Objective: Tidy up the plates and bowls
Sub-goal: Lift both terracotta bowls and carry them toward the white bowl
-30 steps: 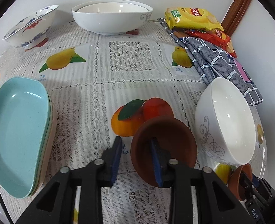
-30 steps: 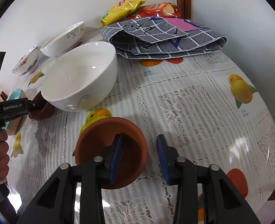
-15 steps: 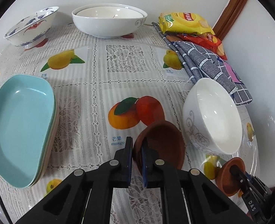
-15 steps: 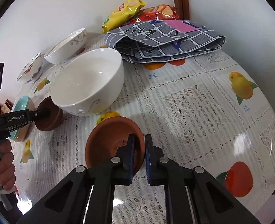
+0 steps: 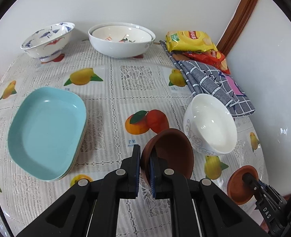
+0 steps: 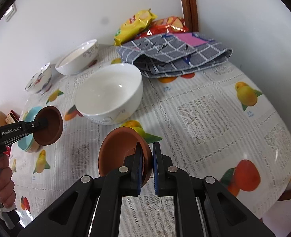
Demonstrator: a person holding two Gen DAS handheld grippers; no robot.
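Two handheld tools each pinch the rim of a small terracotta-brown bowl above a round surface [image 5: 114, 102] covered in a lace cloth printed with fruit. The left tool [image 5: 145, 167] is clamped on the darker brown bowl [image 5: 173, 150], tilted, at 6 o'clock in its view. The right tool [image 6: 146, 164] is clamped on the lighter brown bowl [image 6: 121, 150]. A white bowl [image 5: 210, 126] sits between them. Stacked turquoise plates [image 5: 46, 130] lie at 9 o'clock, nested white bowls [image 5: 121, 39] at 12, a blue-patterned bowl [image 5: 48, 41] at 11.
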